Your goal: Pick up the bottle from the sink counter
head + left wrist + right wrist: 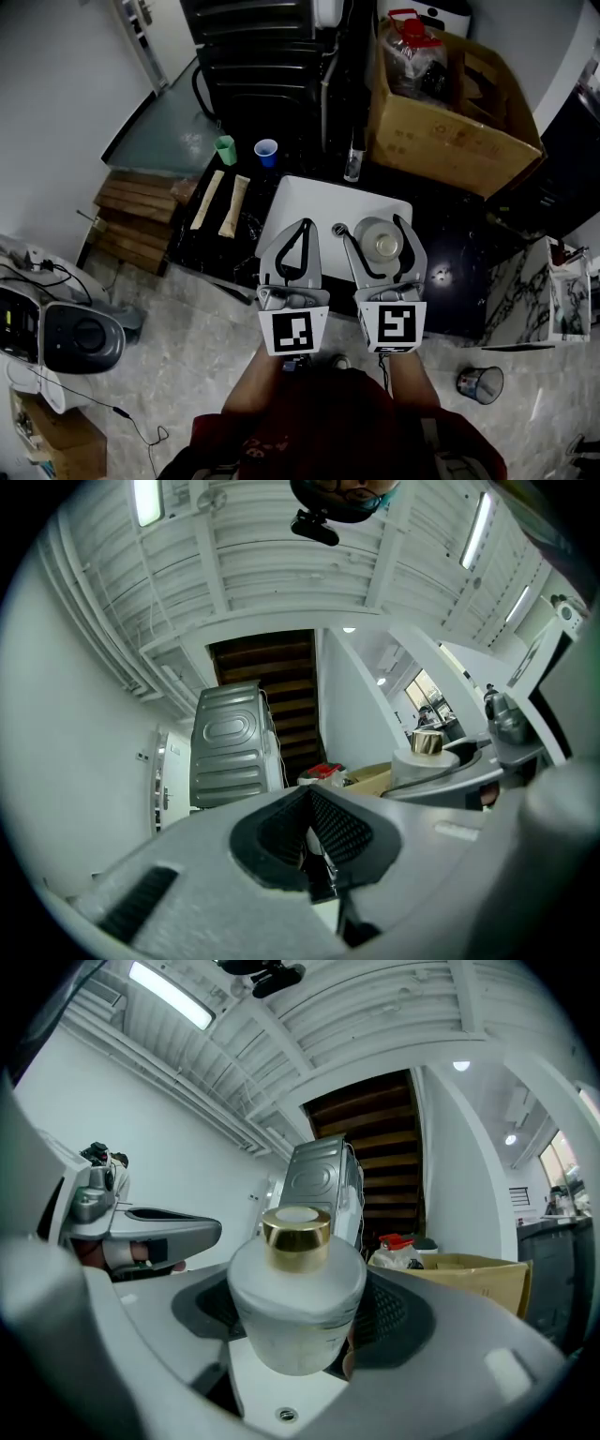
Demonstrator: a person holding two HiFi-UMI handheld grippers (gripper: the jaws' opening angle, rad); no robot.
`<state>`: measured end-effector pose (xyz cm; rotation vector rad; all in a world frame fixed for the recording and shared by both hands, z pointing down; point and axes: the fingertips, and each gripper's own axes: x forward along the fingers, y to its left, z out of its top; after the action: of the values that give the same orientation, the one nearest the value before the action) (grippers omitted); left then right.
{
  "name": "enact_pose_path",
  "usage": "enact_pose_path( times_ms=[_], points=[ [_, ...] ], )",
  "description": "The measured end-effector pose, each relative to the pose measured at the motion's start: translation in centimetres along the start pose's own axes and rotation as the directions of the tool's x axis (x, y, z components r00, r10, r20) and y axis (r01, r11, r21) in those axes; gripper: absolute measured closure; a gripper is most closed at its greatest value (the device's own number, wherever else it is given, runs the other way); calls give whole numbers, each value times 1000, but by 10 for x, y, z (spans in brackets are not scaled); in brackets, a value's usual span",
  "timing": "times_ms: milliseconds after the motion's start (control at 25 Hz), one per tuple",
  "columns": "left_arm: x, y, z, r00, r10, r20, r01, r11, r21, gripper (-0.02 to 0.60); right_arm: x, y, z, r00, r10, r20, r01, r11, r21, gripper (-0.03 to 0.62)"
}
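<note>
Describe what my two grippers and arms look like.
The left gripper and right gripper match: pale grey curved jaws lined with black ribbed pads, each with a white cube bearing black square markers. The forearms are bare below a dark red top.

left gripper (302, 225), right gripper (373, 228): grey | shirt (347, 417): dark red

Ceiling tubes (169, 995) glare; fisheye edges bend, darken.
</note>
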<state>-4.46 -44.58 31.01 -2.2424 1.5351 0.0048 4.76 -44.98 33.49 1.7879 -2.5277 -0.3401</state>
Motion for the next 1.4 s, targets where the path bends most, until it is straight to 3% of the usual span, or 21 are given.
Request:
enact_pose_path(
  times_ms=[240, 440, 560, 1400],
  points=[
    [-6, 0, 17, 1000, 6, 8, -5, 1000, -14, 578, -8, -2, 43, 990, -34, 134, 36, 999, -14, 258],
    [-14, 4, 26, 995, 66, 70, -57, 990, -128, 578, -22, -5, 62, 974, -69, 214, 69, 998, 6, 258],
    [-17, 5, 30, 993, 77, 86, -65, 989, -129, 578, -27, -6, 70, 966, -84, 246, 89, 996, -10, 258],
    [-22, -1, 31, 994, 64, 89, -53, 991, -124, 578, -32, -4, 68, 971, -66, 229, 68, 998, 0, 258]
  ],
)
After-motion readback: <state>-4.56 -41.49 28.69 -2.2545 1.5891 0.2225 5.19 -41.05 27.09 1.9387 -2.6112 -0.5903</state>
